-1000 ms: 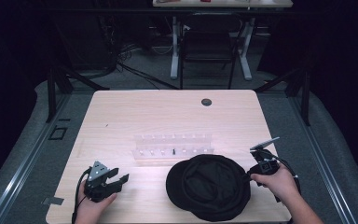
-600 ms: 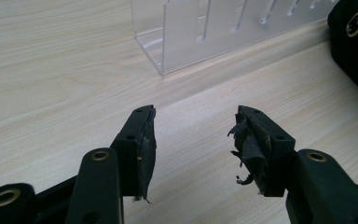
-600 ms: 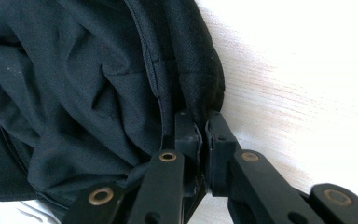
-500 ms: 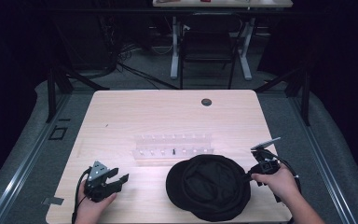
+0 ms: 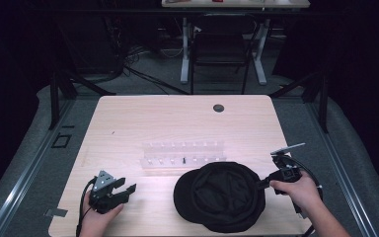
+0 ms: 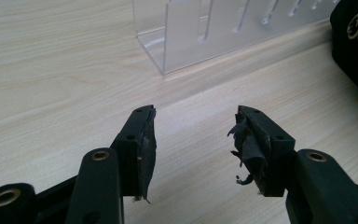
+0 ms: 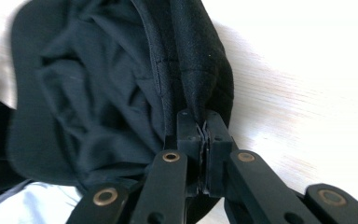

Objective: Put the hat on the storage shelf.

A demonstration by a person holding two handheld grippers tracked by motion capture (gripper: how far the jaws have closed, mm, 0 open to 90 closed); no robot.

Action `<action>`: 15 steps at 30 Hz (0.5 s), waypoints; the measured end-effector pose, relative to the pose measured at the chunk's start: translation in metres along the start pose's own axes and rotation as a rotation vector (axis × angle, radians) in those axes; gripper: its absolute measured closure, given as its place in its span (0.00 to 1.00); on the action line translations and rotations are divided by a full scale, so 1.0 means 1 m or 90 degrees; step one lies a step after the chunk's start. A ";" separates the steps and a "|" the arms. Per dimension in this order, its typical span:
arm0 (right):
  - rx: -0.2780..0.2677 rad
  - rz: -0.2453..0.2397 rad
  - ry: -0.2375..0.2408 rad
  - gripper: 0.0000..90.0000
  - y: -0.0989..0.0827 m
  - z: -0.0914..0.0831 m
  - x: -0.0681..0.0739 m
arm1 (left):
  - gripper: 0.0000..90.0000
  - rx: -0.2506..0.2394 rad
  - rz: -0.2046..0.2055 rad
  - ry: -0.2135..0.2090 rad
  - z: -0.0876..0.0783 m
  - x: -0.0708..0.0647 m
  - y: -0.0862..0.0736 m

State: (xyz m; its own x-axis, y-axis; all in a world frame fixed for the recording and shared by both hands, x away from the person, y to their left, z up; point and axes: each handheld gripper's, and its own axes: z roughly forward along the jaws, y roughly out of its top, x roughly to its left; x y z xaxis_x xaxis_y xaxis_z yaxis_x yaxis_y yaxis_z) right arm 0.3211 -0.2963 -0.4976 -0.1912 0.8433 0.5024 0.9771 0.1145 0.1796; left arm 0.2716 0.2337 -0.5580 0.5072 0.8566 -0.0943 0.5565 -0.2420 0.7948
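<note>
Black fabric cap (image 5: 220,196), lying upturned with its lining showing, sits directly ahead of my right gripper (image 7: 201,135), whose jaws are pressed together on the cap's rim. Beyond the cap, a clear acrylic rack (image 5: 183,154) with a row of slots stands on the pale wooden table (image 5: 177,118). My left gripper (image 6: 193,140) rests well apart from the cap, jaws spread and empty, frayed black tape on their pads (image 6: 247,144), the rack's corner ahead of it.
</note>
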 end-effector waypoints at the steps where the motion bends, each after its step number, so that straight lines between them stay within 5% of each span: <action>1: -0.007 0.003 0.013 0.98 0.000 -0.004 0.002 | 0.54 -0.001 -0.001 0.001 0.000 0.000 0.000; 4: 0.007 -0.014 0.020 0.98 0.001 -0.009 0.003 | 0.54 -0.001 0.000 0.001 0.000 0.000 0.000; 15: -0.037 0.006 0.100 0.98 0.000 -0.026 0.021 | 0.54 -0.003 -0.005 0.001 -0.001 0.000 0.000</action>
State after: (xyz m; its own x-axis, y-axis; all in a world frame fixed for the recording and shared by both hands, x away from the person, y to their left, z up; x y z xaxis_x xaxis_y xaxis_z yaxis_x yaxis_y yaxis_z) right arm 0.3146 -0.2926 -0.4652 -0.1983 0.7514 0.6294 0.9728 0.0722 0.2203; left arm 0.2711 0.2345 -0.5575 0.5018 0.8593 -0.0991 0.5569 -0.2333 0.7971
